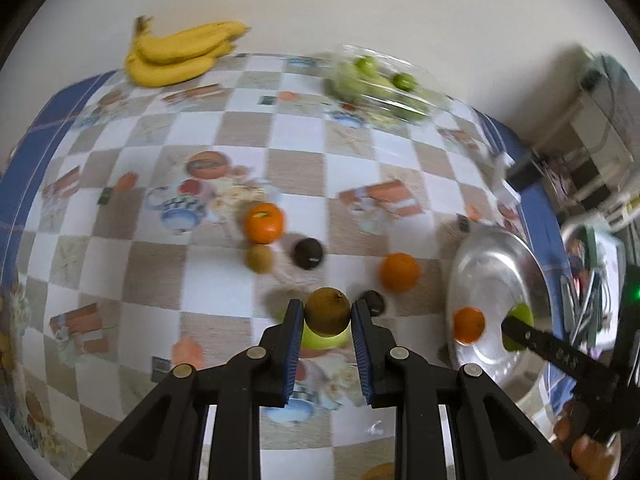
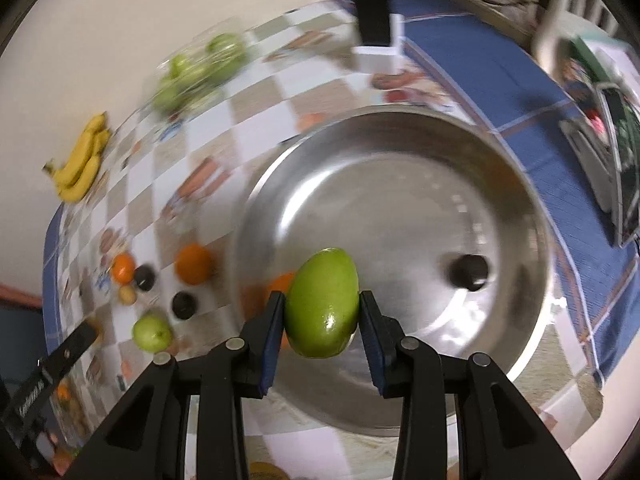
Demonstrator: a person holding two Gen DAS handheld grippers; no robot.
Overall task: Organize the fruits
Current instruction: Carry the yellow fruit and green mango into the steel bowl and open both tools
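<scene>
The left gripper is clamping a fuzzy brown kiwi above the checkered table. The right gripper is clamping a smooth, oval green mango over the round, shiny steel bowl.

Brown kiwi; green mango; checkered blue-bordered tablecloth.

Right tool grips green mango over steel bowl.

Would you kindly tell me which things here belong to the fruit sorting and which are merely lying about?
Belongs: kiwi in left hand-held gripper, green mango in right hand-held gripper, steel bowl, bananas, oranges.
Lying about: black box, checked tablecloth.
</scene>
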